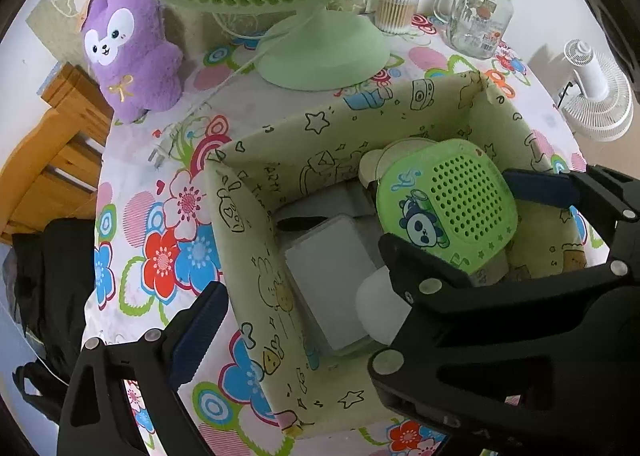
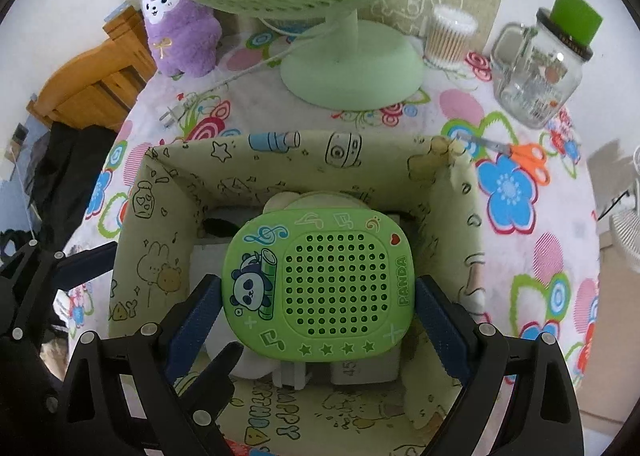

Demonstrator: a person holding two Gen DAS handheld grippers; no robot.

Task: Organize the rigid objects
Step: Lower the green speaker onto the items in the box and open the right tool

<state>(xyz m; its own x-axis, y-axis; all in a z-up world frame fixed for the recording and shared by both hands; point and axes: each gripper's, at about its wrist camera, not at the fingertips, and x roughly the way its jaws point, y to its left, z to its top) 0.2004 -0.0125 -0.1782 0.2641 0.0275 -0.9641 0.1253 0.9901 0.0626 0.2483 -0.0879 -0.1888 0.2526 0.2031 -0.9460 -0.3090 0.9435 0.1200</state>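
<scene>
A pale green fabric box (image 1: pixel 256 192) with cartoon prints stands on the flowered tablecloth. My right gripper (image 2: pixel 316 288) is shut on a green panda speaker (image 2: pixel 320 276), its blue pads (image 2: pixel 200 308) pressed on the speaker's two sides, low over the box's inside. The left wrist view shows the same speaker (image 1: pixel 448 204) tilted at the box's right. Under it lie a frosted grey case (image 1: pixel 332 280), a white round thing (image 1: pixel 374 314) and a beige round piece (image 1: pixel 380 160). My left gripper (image 1: pixel 316 308) stands open astride the box's left wall, one finger (image 1: pixel 200 332) outside over the cloth.
Behind the box stand a green fan (image 1: pixel 324 52), a purple plush (image 1: pixel 128 48), a cotton swab tub (image 1: pixel 396 6) and a glass jar mug (image 1: pixel 480 16). Orange scissors (image 2: pixel 520 154) lie off its far right corner. A wooden chair (image 1: pixel 52 160) stands left of the table.
</scene>
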